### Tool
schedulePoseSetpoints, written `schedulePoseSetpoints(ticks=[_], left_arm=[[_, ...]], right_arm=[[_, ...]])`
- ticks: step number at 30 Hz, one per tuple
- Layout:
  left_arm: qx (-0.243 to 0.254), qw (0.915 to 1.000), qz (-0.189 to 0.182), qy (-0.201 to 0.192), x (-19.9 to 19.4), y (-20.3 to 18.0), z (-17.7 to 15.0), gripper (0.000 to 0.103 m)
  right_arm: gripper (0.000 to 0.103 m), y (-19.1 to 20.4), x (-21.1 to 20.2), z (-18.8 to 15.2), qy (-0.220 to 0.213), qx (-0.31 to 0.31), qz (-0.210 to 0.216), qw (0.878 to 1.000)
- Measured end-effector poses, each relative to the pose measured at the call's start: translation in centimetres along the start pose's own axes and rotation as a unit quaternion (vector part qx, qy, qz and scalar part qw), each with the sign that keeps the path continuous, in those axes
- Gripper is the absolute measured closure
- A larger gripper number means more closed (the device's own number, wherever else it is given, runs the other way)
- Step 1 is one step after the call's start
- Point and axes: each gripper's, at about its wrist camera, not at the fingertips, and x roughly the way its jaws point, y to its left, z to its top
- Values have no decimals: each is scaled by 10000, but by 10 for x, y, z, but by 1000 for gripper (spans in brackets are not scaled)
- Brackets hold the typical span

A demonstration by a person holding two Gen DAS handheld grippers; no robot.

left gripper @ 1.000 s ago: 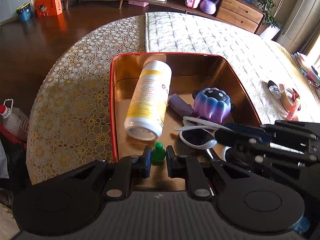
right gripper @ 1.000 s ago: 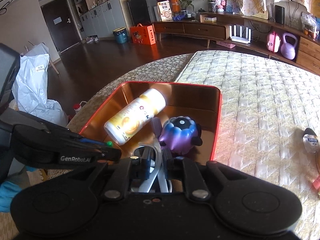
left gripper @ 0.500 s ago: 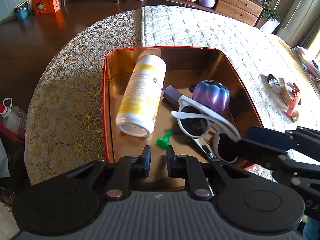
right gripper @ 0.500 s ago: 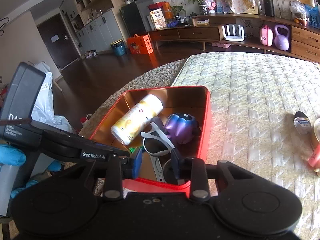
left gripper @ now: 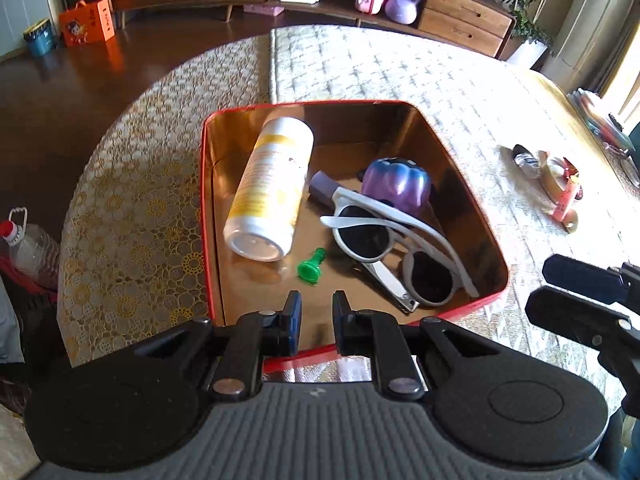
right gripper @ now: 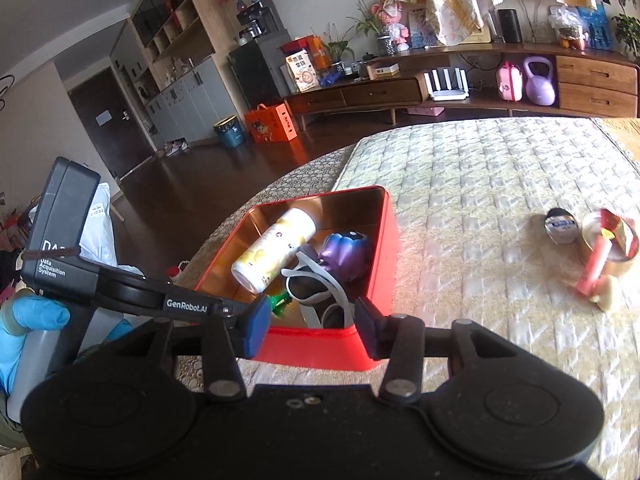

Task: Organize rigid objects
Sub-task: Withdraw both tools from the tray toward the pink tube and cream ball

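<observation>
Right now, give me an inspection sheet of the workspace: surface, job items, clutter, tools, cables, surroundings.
Surface: quilted cream bedspread beside gold lace cover.
Job's things: red metal tin holds a lying white-and-yellow bottle, purple pumpkin-shaped toy, white-framed sunglasses, small green plastic stopper, steel nail clipper.
Clutter: tape roll, pink tube and small dark bottle lie outside the tin.
Tools: left tool open, empty; right tool open, empty.
Cables: nothing seen.
Surroundings: wooden sideboard, purple kettlebell, orange box.
</observation>
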Motion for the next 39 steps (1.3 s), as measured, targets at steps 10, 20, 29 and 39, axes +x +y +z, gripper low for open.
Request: schedulePoseSetpoints(ticks=[10, 20, 29, 39], left_arm=[[140, 9988, -106, -468, -33, -20, -12, 87], [234, 9978, -159, -595, -43, -40, -25, 87], [366, 9968, -247, -667, -43, -65, -29, 87], [608, 9943, -507, -716, -35, -108, -19, 78]], right_arm=[[38, 10, -24, -13, -245, 13, -88, 9997], [23, 8, -49, -24, -539, 8, -402, 9977], [19, -14, -66, -32, -734, 197, -777, 9941], [17, -49, -80, -40, -842, 370, -1085, 9898]])
